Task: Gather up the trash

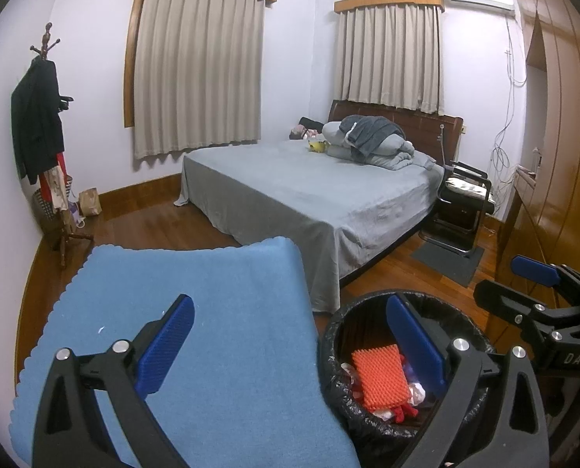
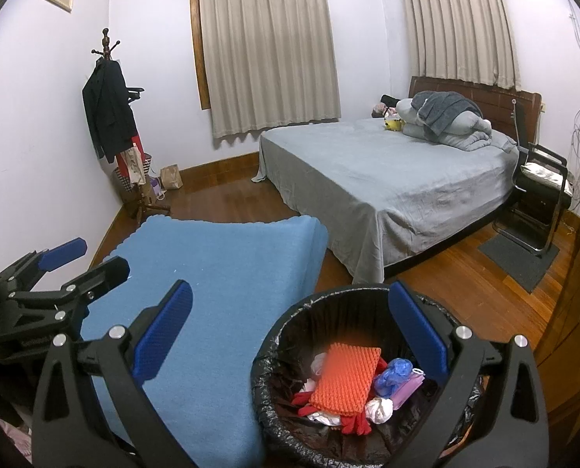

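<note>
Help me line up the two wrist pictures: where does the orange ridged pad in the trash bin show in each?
Left wrist: orange pad lower right of centre, inside the black-lined bin.
Right wrist: orange pad bottom centre, lying on other trash in the bin.
Shared landmark: the blue cloth left of the bin.

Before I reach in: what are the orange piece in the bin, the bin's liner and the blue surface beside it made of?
Orange piece: looks like soft foam or rubber, matte, with a regular bumpy grid; which one is unclear. Bin liner: thin black plastic film, glossy and crinkled over the rim. Blue surface: towel-like cloth, fuzzy and matte, with a scalloped edge.
</note>
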Tool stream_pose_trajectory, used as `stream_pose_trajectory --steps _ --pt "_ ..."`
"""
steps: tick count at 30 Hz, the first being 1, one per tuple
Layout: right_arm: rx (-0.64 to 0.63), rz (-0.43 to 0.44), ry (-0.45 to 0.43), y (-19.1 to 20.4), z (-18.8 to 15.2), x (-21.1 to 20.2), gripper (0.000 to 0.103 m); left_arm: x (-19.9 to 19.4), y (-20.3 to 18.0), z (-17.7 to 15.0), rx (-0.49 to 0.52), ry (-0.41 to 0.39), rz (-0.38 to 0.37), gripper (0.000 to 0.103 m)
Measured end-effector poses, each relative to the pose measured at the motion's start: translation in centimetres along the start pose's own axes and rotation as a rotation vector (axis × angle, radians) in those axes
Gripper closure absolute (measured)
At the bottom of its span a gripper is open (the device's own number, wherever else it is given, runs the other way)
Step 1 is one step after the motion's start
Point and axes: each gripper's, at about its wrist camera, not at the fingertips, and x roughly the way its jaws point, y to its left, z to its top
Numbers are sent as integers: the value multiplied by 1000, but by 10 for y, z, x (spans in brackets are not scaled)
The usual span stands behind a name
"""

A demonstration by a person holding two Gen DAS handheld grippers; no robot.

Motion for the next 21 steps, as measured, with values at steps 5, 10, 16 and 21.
stream_pose_trajectory --steps 5,10,16,21 --pt "0 1 1 1 0 0 5 0 1 0 -1 1 0 6" --pt "0 1 1 1 0 0 5 0 1 1 -1 1 -1 6" --pt "-1 1 1 1 0 0 5 0 1 1 -1 2 -1 6" --pt "-1 1 1 2 1 0 5 0 1 2 -1 2 -1 6"
